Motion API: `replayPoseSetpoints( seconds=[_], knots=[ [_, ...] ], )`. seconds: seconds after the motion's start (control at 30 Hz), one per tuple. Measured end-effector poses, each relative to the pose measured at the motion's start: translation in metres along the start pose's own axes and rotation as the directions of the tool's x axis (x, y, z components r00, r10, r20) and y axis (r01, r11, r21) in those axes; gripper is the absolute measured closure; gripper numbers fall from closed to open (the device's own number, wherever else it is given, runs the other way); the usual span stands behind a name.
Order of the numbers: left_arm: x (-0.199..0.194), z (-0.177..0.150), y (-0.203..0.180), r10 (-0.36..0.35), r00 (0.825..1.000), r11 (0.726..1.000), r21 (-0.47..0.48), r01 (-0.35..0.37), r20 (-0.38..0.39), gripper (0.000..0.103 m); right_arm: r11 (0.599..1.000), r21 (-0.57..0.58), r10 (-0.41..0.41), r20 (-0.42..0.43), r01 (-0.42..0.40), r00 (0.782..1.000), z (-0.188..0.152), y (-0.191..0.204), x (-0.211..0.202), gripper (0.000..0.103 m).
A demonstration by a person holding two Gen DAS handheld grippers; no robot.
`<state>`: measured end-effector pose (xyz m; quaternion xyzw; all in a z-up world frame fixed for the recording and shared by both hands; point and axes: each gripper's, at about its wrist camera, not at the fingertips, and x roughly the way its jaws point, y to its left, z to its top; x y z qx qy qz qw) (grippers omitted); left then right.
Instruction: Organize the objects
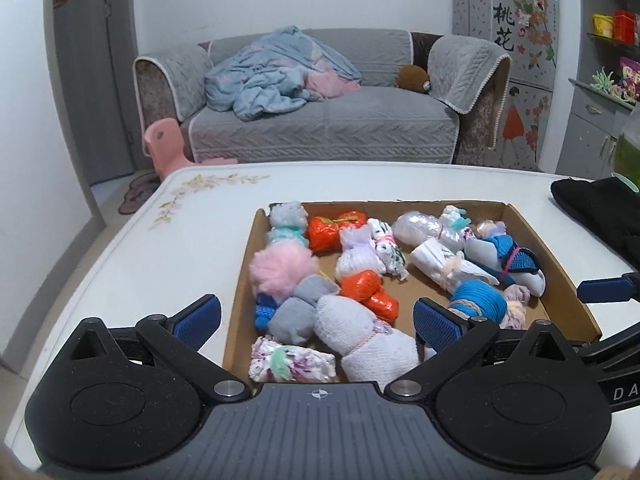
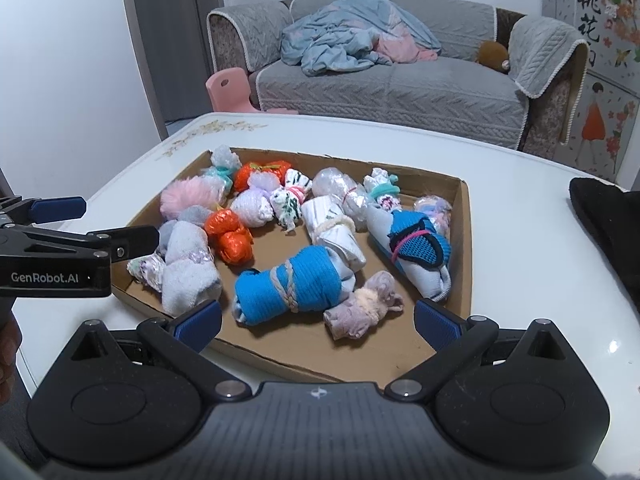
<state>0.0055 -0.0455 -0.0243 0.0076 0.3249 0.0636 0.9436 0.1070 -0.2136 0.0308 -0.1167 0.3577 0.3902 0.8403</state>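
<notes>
A shallow cardboard tray (image 1: 240, 304) (image 2: 464, 216) on the white table holds several rolled, tied bundles of socks and cloth. A white bundle (image 1: 360, 340) and a floral one (image 1: 292, 364) lie nearest the left gripper. A blue bundle (image 2: 288, 284) and a pale purple one (image 2: 360, 312) lie nearest the right gripper. My left gripper (image 1: 318, 322) is open over the tray's near edge, holding nothing. My right gripper (image 2: 318, 322) is open too, just short of the tray. The left gripper (image 2: 92, 224) shows from the side in the right wrist view.
A black cloth item (image 1: 600, 208) (image 2: 608, 232) lies on the table right of the tray. The white table (image 1: 120, 264) has bare surface left of the tray. Beyond it stand a grey sofa (image 1: 320, 120) with a blanket and a pink stool (image 1: 164, 144).
</notes>
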Motion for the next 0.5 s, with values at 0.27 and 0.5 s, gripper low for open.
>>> replayPoseSetpoints(
  seconds=[0.27, 0.5],
  knots=[
    [-0.002, 0.006, 0.008, 0.004, 1.0, 1.0, -0.018, -0.004, 0.012, 0.0, 1.0, 0.0, 0.005, 0.016, -0.005, 1.0, 0.006, 0.003, -0.001, 0.001],
    [-0.007, 0.015, 0.016, -0.021, 0.998, 1.0, -0.017, 0.022, 0.064, 0.0, 1.0, 0.004, 0.014, 0.037, -0.014, 0.999, 0.011, 0.003, -0.002, 0.001]
  ],
)
